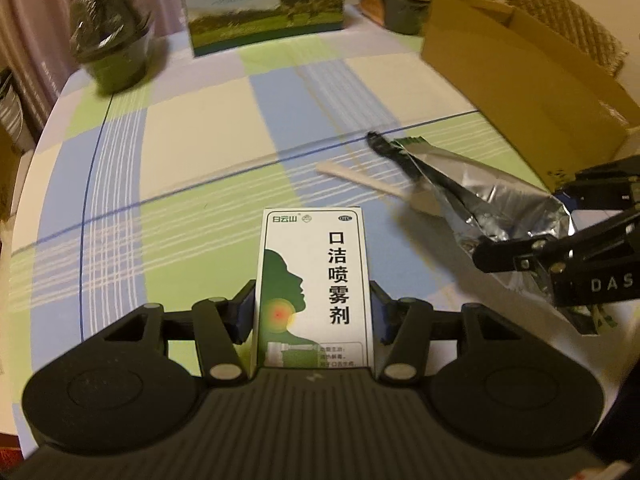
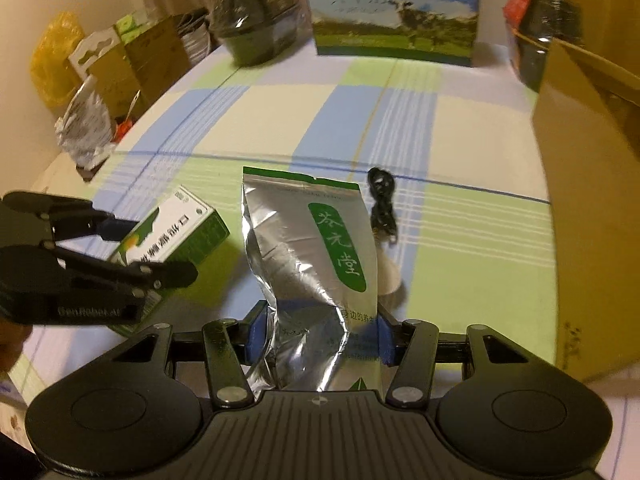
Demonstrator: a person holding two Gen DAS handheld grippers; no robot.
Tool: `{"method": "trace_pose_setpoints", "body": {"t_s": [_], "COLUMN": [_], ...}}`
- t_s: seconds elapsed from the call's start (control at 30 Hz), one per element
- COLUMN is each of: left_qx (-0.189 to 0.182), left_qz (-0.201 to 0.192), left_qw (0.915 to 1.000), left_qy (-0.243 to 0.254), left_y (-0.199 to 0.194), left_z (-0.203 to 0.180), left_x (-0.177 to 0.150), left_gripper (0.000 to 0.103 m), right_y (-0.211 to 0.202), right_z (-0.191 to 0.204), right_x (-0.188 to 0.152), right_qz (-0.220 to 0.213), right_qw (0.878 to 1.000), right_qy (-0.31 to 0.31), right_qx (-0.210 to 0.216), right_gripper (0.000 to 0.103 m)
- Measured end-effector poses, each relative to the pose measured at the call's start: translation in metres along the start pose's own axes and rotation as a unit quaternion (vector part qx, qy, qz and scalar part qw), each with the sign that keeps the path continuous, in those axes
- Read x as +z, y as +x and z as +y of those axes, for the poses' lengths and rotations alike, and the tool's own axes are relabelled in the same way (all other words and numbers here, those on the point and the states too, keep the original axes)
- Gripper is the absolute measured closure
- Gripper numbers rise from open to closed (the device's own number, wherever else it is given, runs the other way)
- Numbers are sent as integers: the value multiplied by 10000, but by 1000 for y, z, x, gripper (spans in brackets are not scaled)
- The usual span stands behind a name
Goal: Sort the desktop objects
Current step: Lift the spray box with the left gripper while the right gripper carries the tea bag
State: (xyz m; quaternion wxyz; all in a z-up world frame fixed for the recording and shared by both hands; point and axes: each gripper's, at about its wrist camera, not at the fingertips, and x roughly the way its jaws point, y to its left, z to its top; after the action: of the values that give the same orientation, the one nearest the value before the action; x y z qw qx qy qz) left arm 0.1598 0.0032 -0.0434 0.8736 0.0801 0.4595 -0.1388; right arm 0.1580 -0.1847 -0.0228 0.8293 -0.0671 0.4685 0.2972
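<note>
Left wrist view: left gripper clamped on throat spray box, clear of the tablecloth. Right gripper pinches foil tea pouch low. Carry both level to cardboard box; pouch crumples, so grip firm, no squeezing.

We see our right tool gripping a crinkled silver foil pouch with a green label, its blue pads pressed against the pouch's lower sides and the pouch standing up in front of us above the checked cloth of the surface. To the left, our left tool holds a white and green medicine box tilted on its side, and just right of the pouch a black coiled cable lies on the cloth. Farther back stand a milk carton box and a dark wrapped container, with a brown cardboard box along the right edge.
</note>
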Motion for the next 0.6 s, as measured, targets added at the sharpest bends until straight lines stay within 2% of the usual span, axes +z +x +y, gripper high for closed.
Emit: {"method": "trace_pose_setpoints", "body": {"t_s": [0.4,0.6], "left_qx": [25,21], "left_qz": [-589,-787], "left_qw": [9977,9952], "left_qy": [321,576], "left_y": [-62,-96], "left_z": [-44,-71], "left_x": [45,60], "left_gripper": [53,53], "right_y": [-90,-129], "right_z": [-3,-5], "right_x": [4,-1], "right_qz": [-438,-500], "right_qw": [9984,9978], "right_qy": [303,397], "right_qx": [-164,-182], "right_gripper": [53,53]}}
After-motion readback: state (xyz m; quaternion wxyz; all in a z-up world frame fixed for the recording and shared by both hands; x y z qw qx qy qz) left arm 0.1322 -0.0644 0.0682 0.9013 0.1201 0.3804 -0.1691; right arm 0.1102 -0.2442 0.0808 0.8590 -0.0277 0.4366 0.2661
